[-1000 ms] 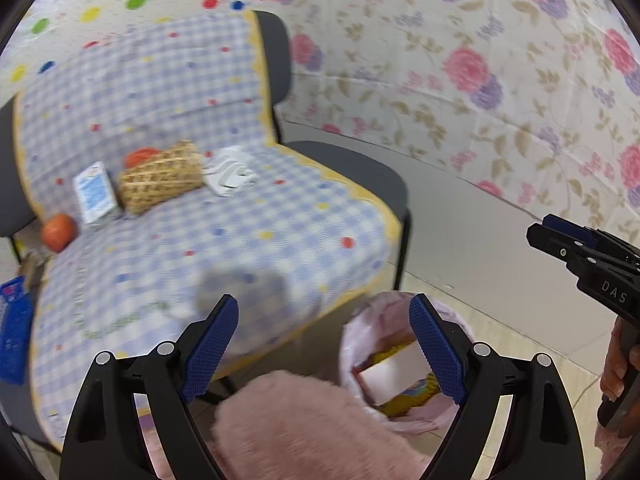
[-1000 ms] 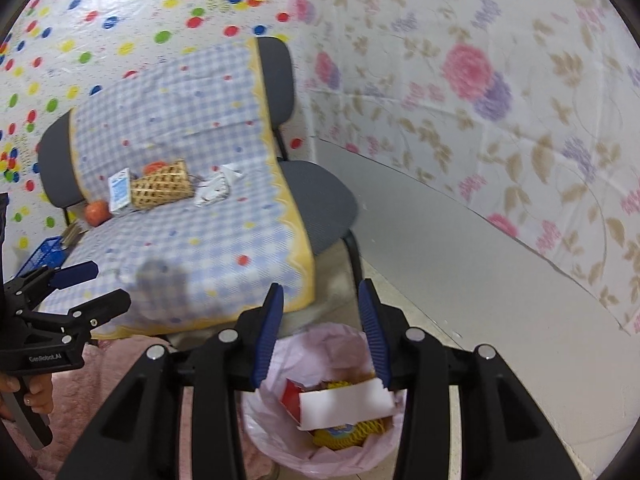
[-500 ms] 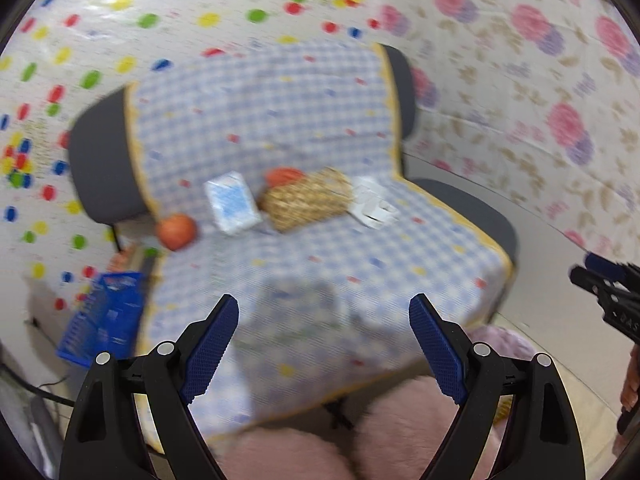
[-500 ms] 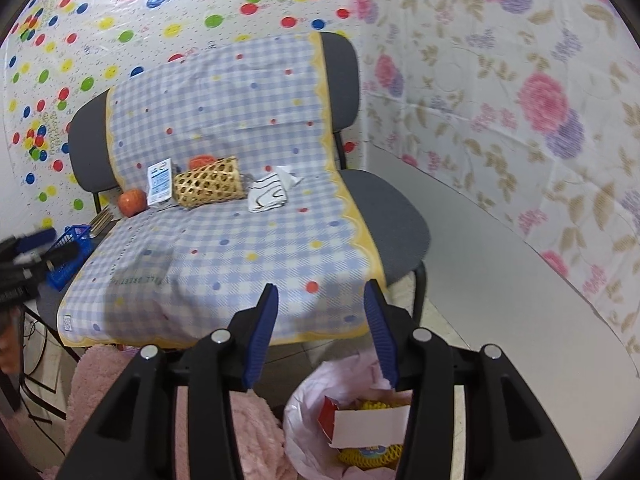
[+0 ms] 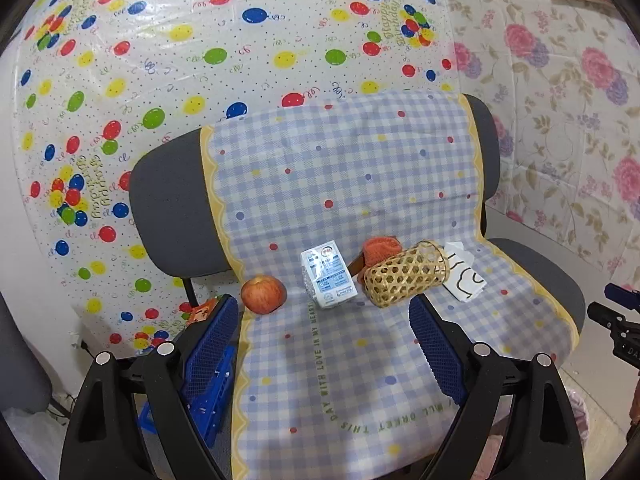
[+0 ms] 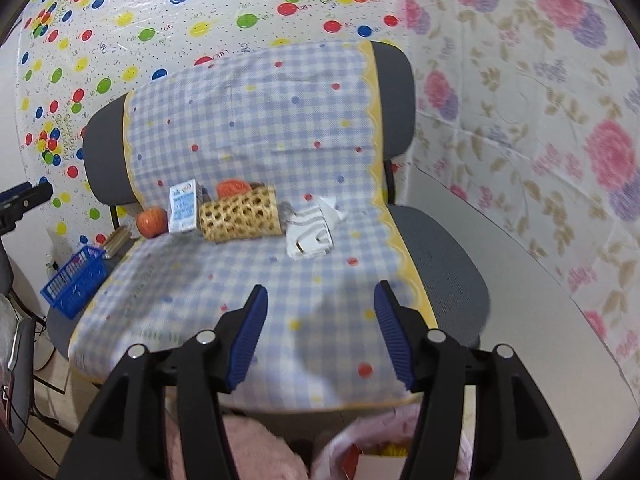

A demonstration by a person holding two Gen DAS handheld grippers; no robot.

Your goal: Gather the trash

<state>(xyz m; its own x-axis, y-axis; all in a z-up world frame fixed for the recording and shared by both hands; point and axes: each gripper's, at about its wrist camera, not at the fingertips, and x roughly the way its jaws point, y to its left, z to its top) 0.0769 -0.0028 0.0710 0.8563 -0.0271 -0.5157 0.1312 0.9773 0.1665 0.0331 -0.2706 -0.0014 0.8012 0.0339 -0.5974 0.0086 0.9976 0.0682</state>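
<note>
Now the left gripper (image 5: 324,344) has its blue pads wide apart with nothing between them, above the checked cloth (image 5: 360,380) of the chair (image 5: 168,208). At its 12 o'clock lies a small milk carton (image 5: 329,276), at 11 o'clock an apple (image 5: 263,294), at 1 o'clock a woven bamboo basket (image 5: 404,274) on its side, and beside that a crumpled white paper (image 5: 464,278). The right gripper (image 6: 320,340) is opening and also empty; the paper (image 6: 312,230) is at its 12 o'clock. At its 6 o'clock, a pink trash bag (image 6: 360,448) shows on the floor.
</note>
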